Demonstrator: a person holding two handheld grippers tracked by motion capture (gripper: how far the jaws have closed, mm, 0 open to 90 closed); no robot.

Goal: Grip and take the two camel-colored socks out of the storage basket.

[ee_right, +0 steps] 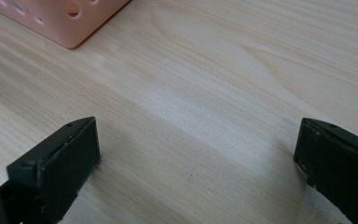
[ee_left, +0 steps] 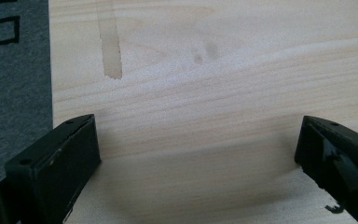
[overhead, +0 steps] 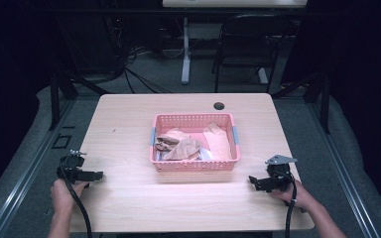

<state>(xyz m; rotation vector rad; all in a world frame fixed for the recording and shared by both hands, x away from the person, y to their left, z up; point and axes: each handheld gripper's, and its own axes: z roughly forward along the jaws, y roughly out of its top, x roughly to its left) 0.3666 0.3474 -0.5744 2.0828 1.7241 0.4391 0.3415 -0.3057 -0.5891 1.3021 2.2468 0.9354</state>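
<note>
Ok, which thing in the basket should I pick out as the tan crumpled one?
Start at the pink basket in the middle of the wooden table. Among the pieces inside, the tan crumpled one lies near the front wall, darker and browner than the pale peach piece at its right.

My right gripper looks down along its own two black fingers, and they stand wide apart, one rising at the lower left, the other at the lower right. Nothing sits between them but bare wood. The desk runs under me in pale, light-grained boards, the grain slanting across the view. A soft shadow lies beside each finger on the wood. Up in the top left corner I catch the corner of the pink basket, its wall pierced with round holes, resting on the desk, well apart from my fingers.
</note>
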